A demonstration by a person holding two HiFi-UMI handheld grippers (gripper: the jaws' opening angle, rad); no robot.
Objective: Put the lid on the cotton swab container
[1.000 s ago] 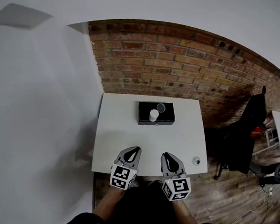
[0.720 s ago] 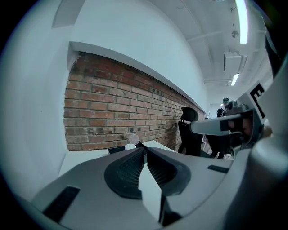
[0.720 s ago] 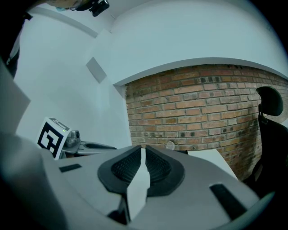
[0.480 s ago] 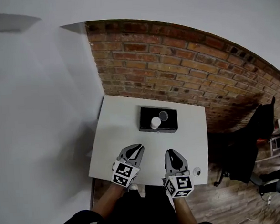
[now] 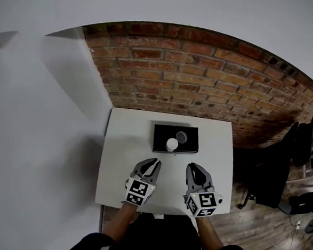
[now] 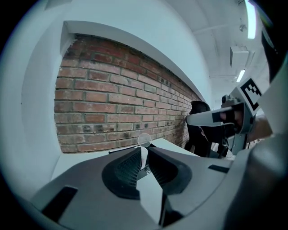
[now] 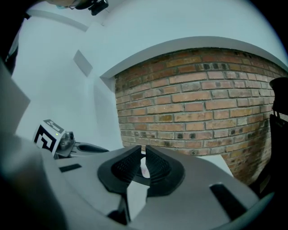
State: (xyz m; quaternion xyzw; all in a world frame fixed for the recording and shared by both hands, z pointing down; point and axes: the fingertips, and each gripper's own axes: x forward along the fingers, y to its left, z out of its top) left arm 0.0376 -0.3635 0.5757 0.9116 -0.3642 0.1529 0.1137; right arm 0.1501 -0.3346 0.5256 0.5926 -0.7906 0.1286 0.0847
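On the white table (image 5: 126,150) lies a black tray (image 5: 161,133). In it a white cotton swab container (image 5: 172,144) stands upright, and a clear round lid (image 5: 182,137) lies just right of it. My left gripper (image 5: 153,163) hovers over the table's near half, short of the tray. Its jaws have just been opening by a crack and nothing is between them. My right gripper (image 5: 194,168) is beside it, shut and empty. In the left gripper view the container (image 6: 144,158) and the lid (image 6: 144,139) show past the jaw tips. The right gripper view shows the container (image 7: 145,168) through its jaw gap.
A brick wall (image 5: 196,76) runs behind the table and a white wall (image 5: 34,130) stands to its left. A black chair (image 5: 266,167) is on the wooden floor at the right. A small round object (image 5: 220,198) lies at the table's near right edge.
Both grippers have moved forward over the table toward the tray. The tray, the container and the lid have kept their places on the table.
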